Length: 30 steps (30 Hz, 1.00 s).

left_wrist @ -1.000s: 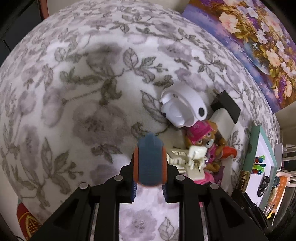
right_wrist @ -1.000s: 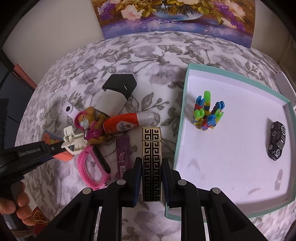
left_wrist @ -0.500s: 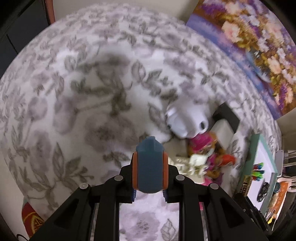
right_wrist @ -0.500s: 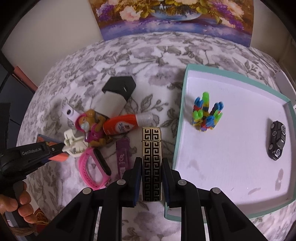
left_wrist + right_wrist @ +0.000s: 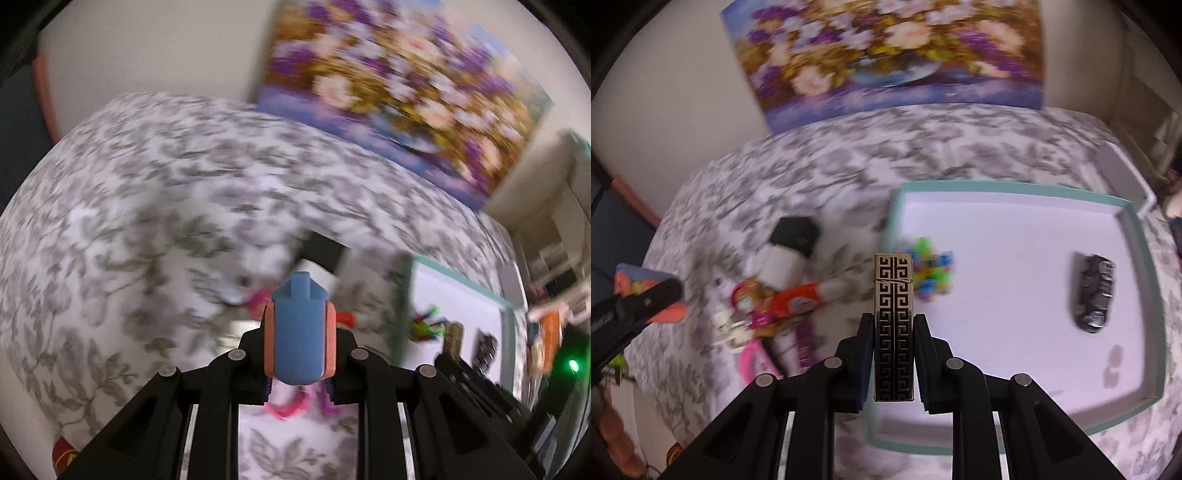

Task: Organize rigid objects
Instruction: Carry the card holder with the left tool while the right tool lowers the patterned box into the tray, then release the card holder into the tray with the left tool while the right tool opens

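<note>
Left gripper (image 5: 299, 354) was clamped on a blue-and-orange toy (image 5: 300, 332), held clear above the floral cloth (image 5: 129, 221). Right gripper (image 5: 894, 354) was clamped on a gold-and-black lighter (image 5: 894, 325), its tip over the near-left edge of the teal tray (image 5: 1137, 266). The tray held a block cluster (image 5: 932, 273) and a dark car (image 5: 1093, 291). Remaining clutter, blurred, lay left of the tray.
</note>
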{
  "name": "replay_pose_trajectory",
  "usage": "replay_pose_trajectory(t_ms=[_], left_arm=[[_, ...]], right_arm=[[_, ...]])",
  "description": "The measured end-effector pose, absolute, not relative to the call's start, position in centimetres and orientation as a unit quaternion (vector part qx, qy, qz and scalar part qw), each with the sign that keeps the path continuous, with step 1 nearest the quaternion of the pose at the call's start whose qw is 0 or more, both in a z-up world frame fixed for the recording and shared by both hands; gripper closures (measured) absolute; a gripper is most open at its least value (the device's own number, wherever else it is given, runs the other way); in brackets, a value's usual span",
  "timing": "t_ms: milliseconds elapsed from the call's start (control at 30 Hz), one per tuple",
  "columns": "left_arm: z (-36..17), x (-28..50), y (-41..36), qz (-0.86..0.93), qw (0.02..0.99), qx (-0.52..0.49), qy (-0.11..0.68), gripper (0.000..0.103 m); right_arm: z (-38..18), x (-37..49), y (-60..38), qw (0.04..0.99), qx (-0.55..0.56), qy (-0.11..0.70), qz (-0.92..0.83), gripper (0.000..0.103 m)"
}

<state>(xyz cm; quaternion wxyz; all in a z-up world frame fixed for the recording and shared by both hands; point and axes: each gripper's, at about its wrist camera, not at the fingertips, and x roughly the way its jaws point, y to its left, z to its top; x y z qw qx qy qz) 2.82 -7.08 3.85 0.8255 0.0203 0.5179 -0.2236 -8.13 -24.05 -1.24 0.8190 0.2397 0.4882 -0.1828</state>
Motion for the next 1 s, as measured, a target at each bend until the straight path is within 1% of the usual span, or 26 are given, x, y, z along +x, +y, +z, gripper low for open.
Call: replay_pose_trajectory(t_ms=[133, 267, 433, 567, 700, 900, 1000], left_arm=[[3.6, 0.7, -10.2, -0.258, 0.815, 0.051, 0.516, 0.081], [2.3, -1.8, -13.8, -0.296, 0.801, 0.103, 0.511, 0.081], [0.8, -4.1, -16.5, -0.332, 0.773, 0.119, 0.526, 0.08], [0.2, -6.3, -18.7, -0.351, 0.768, 0.158, 0.512, 0.08], [-0.7, -7.6, -19.9, -0.362, 0.761, 0.186, 0.506, 0.08], [-3.3, -7.7, -20.4, -0.349, 0.745, 0.211, 0.527, 0.08], [-3.7, -7.2, -20.2, -0.341, 0.742, 0.204, 0.539, 0.08]], right_arm=[[-2.6, -9.7, -26.6, 0.801, 0.255, 0.496, -0.219, 0.081], [-3.7, -11.3, -28.9, 0.787, 0.255, 0.501, -0.252, 0.081], [-4.7, -13.3, -31.6, 0.771, 0.294, 0.495, -0.272, 0.081], [-4.7, -14.8, -32.9, 0.766, 0.303, 0.489, -0.286, 0.081], [-4.6, -15.6, -33.8, 0.764, 0.314, 0.482, -0.294, 0.081], [-5.3, -15.5, -33.7, 0.757, 0.311, 0.495, -0.291, 0.081], [-5.5, -15.4, -33.6, 0.757, 0.306, 0.499, -0.291, 0.081]])
